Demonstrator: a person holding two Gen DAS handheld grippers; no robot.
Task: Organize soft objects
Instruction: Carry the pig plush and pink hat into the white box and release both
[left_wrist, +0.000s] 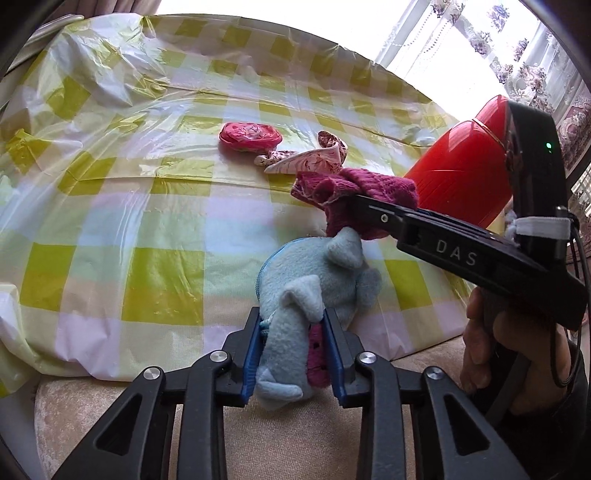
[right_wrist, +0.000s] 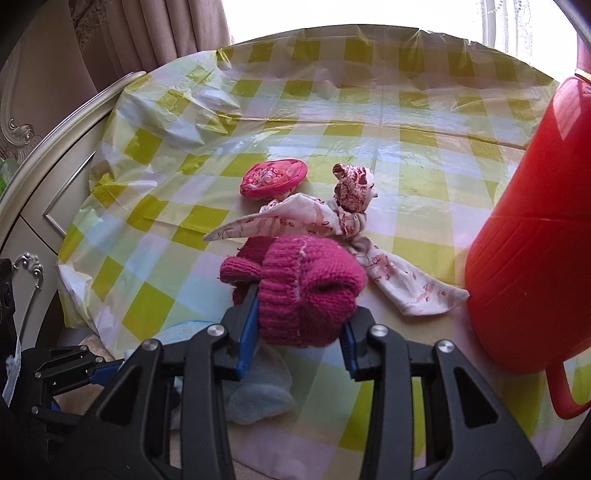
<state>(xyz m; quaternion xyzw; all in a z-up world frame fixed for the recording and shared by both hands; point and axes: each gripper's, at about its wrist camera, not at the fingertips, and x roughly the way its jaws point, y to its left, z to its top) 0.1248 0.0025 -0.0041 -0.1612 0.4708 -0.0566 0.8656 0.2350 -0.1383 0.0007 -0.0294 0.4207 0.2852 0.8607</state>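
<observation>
My left gripper (left_wrist: 293, 350) is shut on a light blue plush toy (left_wrist: 314, 280) with a zipper, at the near edge of the table. A bit of magenta knit shows between the jaws beside the plush. My right gripper (right_wrist: 298, 338) is shut on a magenta knitted piece (right_wrist: 306, 291). In the left wrist view the right gripper (left_wrist: 354, 203) holds the magenta knit (left_wrist: 354, 192) just above the plush. In the right wrist view the plush (right_wrist: 258, 395) lies below the knit, with the left gripper (right_wrist: 107, 369) at the lower left.
A pink round pouch (left_wrist: 250, 136) and a knotted white-and-red patterned cloth (right_wrist: 332, 218) lie mid-table on the yellow checked plastic cover (left_wrist: 147, 221). A big red jug (right_wrist: 532, 258) stands at the right. A cabinet (right_wrist: 48, 192) is at the left, and a beige cushion (left_wrist: 295, 435) lies in front.
</observation>
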